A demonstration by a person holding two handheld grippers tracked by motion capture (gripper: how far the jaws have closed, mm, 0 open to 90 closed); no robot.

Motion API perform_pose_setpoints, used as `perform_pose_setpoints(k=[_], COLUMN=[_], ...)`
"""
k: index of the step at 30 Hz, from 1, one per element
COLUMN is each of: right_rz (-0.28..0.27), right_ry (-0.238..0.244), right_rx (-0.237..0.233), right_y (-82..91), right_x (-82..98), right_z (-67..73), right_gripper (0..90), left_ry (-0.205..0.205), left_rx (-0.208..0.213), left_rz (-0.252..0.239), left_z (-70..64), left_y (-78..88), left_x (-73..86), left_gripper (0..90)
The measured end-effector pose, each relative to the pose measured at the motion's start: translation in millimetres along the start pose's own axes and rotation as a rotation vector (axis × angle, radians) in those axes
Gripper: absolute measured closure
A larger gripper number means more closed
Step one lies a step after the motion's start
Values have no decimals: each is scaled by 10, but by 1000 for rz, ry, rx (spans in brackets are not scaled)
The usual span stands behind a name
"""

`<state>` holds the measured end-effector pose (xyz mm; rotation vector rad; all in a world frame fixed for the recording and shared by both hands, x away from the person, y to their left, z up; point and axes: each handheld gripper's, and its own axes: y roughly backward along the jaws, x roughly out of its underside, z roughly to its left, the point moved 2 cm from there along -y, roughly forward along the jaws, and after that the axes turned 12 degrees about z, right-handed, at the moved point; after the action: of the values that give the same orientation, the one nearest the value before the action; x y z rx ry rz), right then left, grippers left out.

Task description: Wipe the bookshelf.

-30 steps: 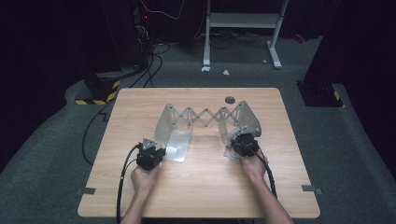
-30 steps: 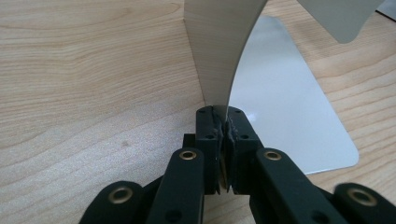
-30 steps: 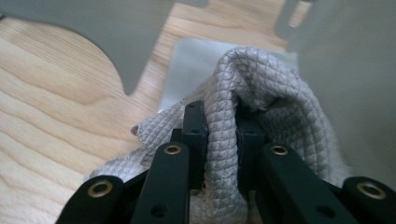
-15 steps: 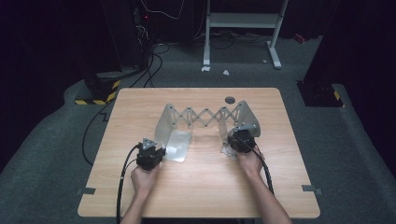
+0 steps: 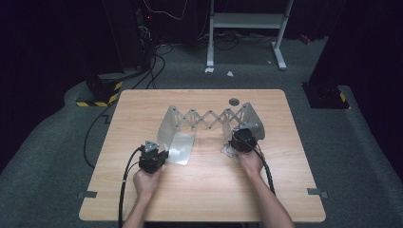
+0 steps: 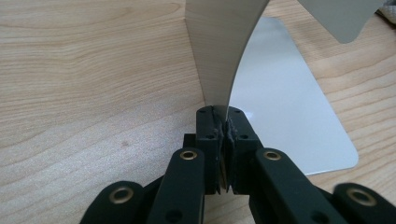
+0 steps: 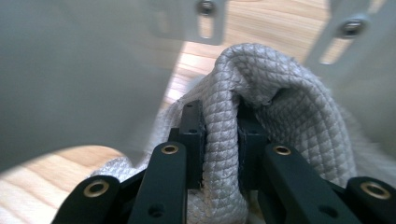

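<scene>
1. A grey woven cloth (image 7: 261, 121) sits bunched at the right end of a metal folding rack (image 5: 209, 118), just beside the rack's right end plate (image 5: 249, 118).
2. The right gripper (image 5: 243, 138) grasps a fold of the cloth; its jaws are clenched on the fold from both sides.
3. The rack's plates rise close around the cloth, to the left and behind it.
4. The left gripper (image 5: 153, 159) grips the edge of the rack's left plate (image 6: 224, 51), which rises just above its tightly closed jaws.
5. The rack stands across the middle of a wooden table (image 5: 199, 199).
6. A small dark disc (image 5: 233, 101) lies behind the rack.
7. The room is dark, with grey carpet (image 5: 361, 156), cables (image 5: 95, 137) and a white frame (image 5: 247, 21).
</scene>
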<state>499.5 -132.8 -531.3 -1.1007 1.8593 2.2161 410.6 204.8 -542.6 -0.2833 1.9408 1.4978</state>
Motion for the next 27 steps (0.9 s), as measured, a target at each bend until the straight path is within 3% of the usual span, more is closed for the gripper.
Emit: perform_pose_setpoints(k=[4, 10, 15, 19, 22, 27], right_rz=[11, -14, -7, 16, 13, 24], right_ry=[-18, -48, -42, -5, -11, 6], right_rx=[31, -11, -24, -19, -35, 14], right_y=[28, -26, -43, -68, -71, -34], right_x=[15, -22, -55, -128, -119, -99], right_z=[-81, -81, -62, 7, -20, -78], right_gripper=[767, 778, 782, 785, 784, 784], left_ry=[0, -1, -3, -3, -4, -3], left_rx=[-1, -2, -4, -3, -3, -5], left_rz=[-2, -1, 1, 1, 0, -1], left_z=[-1, -2, -3, -2, -2, -6], left_y=[-1, -1, 0, 0, 0, -1], left_x=[0, -1, -1, -1, -1, 0], left_gripper=[853, 853, 853, 853, 853, 853])
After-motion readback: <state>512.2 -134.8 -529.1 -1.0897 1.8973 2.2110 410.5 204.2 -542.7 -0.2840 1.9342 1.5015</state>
